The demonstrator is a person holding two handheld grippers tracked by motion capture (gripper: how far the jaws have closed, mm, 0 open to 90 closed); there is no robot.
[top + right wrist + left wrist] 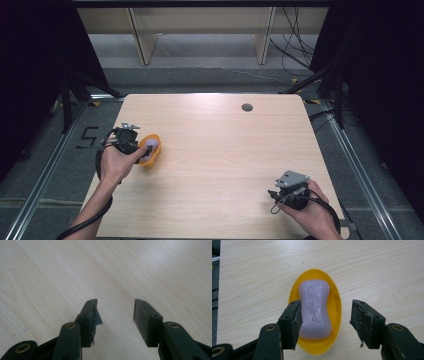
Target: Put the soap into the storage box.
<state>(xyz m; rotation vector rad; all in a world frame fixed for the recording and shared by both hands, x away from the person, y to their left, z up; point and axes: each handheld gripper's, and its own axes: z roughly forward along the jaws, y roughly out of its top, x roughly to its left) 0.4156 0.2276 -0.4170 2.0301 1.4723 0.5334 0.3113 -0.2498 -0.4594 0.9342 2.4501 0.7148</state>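
The left gripper (325,322) hangs wide open over the soap (315,308) in its yellow dish (336,307), nothing gripped yet, while the right gripper (115,320) idles open and empty.

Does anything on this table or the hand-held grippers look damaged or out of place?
Yes: the right hand-held gripper has padding peeling off one jaw in a loose flap. The soap sits neatly in its yellow dish.
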